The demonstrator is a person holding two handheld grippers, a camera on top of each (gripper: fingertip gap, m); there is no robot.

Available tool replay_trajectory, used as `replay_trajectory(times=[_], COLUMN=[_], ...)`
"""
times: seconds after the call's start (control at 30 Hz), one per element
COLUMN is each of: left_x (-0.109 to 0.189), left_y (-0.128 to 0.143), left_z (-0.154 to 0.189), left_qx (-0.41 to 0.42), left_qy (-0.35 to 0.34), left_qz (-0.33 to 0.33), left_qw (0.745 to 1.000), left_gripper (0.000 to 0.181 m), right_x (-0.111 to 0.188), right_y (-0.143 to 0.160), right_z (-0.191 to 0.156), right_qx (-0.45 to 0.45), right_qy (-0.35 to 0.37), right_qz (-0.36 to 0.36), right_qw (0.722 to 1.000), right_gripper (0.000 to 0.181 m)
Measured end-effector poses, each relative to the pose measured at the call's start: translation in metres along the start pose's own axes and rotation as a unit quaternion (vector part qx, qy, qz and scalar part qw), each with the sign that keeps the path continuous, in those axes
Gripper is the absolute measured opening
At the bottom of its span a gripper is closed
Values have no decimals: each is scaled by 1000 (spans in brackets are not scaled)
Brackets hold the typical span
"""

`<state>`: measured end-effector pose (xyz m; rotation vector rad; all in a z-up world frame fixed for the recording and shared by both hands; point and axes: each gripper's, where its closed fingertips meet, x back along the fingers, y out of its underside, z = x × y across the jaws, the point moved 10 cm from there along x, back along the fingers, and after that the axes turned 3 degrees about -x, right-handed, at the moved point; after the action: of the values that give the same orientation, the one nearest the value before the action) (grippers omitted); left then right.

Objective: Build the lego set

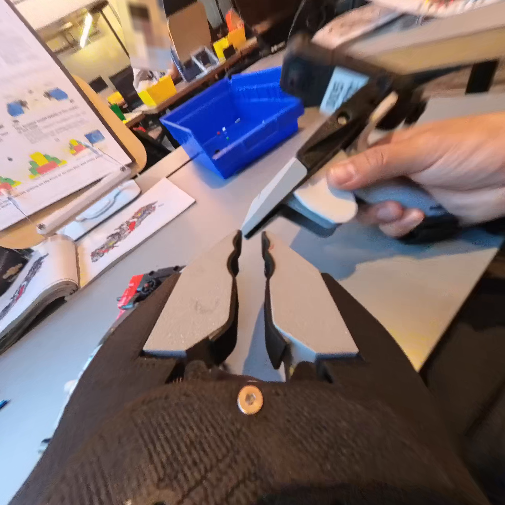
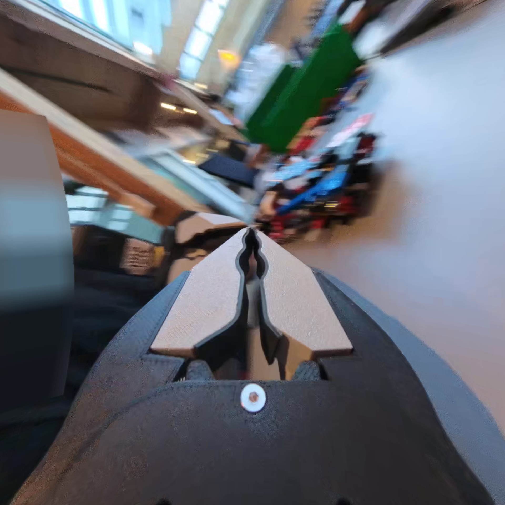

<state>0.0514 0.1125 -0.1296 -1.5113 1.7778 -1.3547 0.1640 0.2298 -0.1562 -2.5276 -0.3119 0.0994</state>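
My left gripper [image 1: 252,236] hovers over the grey table [image 1: 369,287] with its jaws a narrow gap apart and nothing between them. A red and black lego model [image 1: 138,287] lies on the table just left of it, partly hidden behind the left finger. My right gripper [image 1: 246,232], held by a hand [image 1: 437,164], comes in from the right, its tip almost touching my left fingertips. In the right wrist view the right gripper [image 2: 250,231] has its jaws together, and I see nothing in them. That view is heavily blurred.
A blue bin [image 1: 259,109] with a few tiny pieces stands farther back on the table. An open instruction booklet [image 1: 41,273] and a printed sheet [image 1: 131,226] lie at the left, below a page on a stand [image 1: 41,109]. Blurred red, blue and black items [image 2: 314,191] show ahead of the right gripper. Left and right tips are no more than a few centimetres apart.
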Motion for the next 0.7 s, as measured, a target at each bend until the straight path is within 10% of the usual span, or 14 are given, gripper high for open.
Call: replay_trajectory(times=[0.17,0.7], left_x=[2,18], left_y=[12,-1], left_z=[-37,-65], left_qx=[40,165], left_qy=[-8,79], left_qz=[14,93], left_qw=[999,979], left_gripper=[4,18], right_x=[21,22], right_y=[-18,-19], right_z=[0,-7], right_qx=[207,260], right_qy=[217,187], right_qz=[6,15], right_qw=[954,947], right_gripper=[0,0])
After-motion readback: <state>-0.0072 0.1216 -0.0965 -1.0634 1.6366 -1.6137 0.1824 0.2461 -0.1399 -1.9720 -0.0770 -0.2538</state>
